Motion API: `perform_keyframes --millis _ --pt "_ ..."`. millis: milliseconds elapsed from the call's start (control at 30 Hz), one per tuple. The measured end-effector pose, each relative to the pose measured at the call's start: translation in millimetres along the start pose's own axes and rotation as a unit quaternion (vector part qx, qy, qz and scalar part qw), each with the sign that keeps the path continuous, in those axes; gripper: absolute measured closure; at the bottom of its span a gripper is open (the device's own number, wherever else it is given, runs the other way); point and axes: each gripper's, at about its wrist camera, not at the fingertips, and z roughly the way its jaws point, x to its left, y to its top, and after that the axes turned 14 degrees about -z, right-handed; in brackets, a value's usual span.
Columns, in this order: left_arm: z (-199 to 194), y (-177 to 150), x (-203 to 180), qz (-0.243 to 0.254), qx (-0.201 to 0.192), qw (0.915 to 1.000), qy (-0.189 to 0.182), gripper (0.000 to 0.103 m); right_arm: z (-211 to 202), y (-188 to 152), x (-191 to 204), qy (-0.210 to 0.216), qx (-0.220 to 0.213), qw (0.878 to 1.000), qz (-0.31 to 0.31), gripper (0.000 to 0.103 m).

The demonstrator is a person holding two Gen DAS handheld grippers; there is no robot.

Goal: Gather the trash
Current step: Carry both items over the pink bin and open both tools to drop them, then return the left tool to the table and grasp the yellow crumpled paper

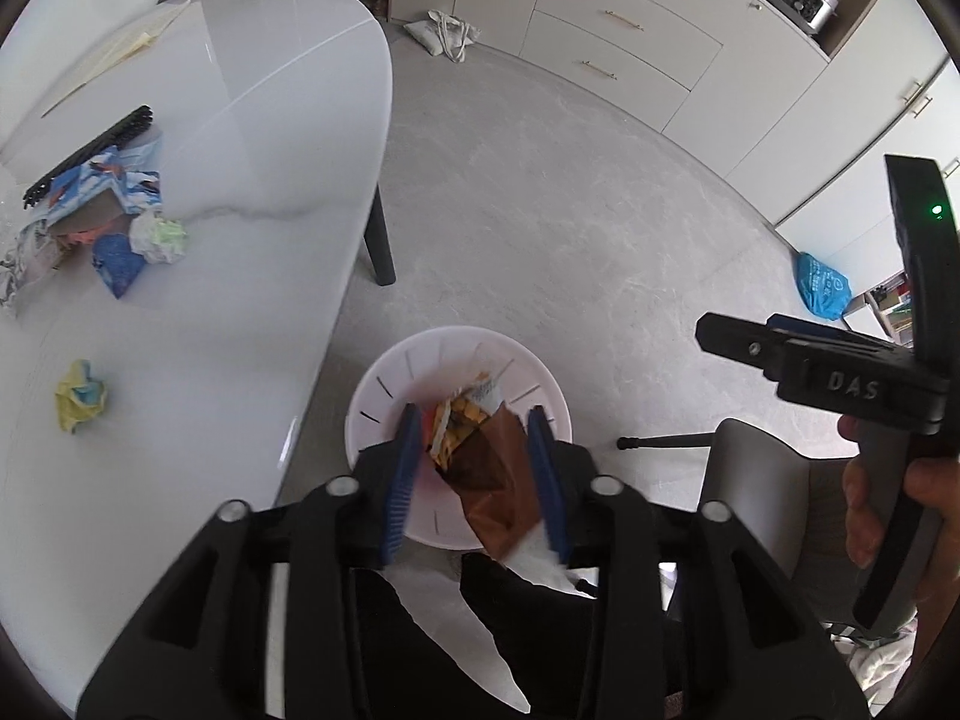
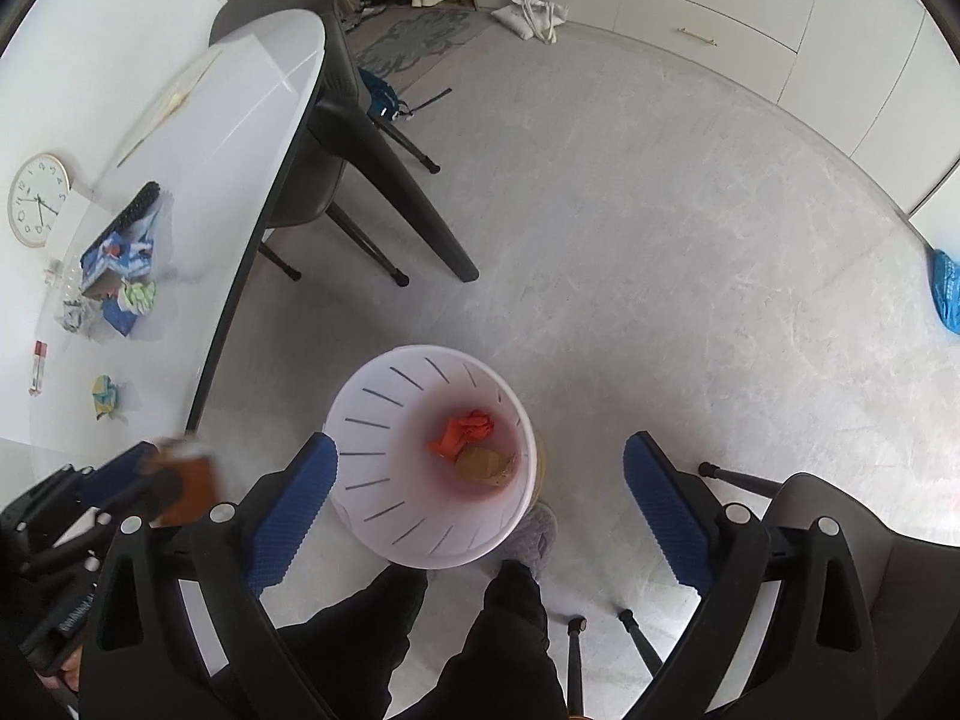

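Holding the brown wrapper [image 1: 492,480] over the bin [image 1: 384,372], your left gripper [image 1: 477,468] pinches it, long axis tilted, torn end down. Right gripper [image 2: 480,504] is spread, holding nothing. Wrapper print is blurred.

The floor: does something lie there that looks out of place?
Yes. A white cloth bag lies slumped by the drawers, and a blue plastic bag lies by the cabinets. Both look dropped, not stored. Nothing looks spilled around the bin.

right gripper [image 2: 480,504] fingers spread wide above white bin [image 2: 384,420] holding red wrapper [image 2: 465,429].
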Motion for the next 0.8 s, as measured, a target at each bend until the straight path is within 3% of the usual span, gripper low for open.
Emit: perform_keyframes --millis 133,300,800 --pt "-2 -1 -7 -0.008 -0.004 1.0000 0.000 0.031 -1 0 -5 0.001 -0.002 1.000 0.002 0.007" --pt "-14 -3 -12 -0.009 -0.011 0.9999 0.000 0.013 -5 0 -6 0.004 -0.008 1.000 0.002 0.007" --pt "-38 -3 -2 -0.028 -0.031 0.9990 0.013 0.011 -19 3 15 0.016 -0.025 0.999 -0.017 0.007"
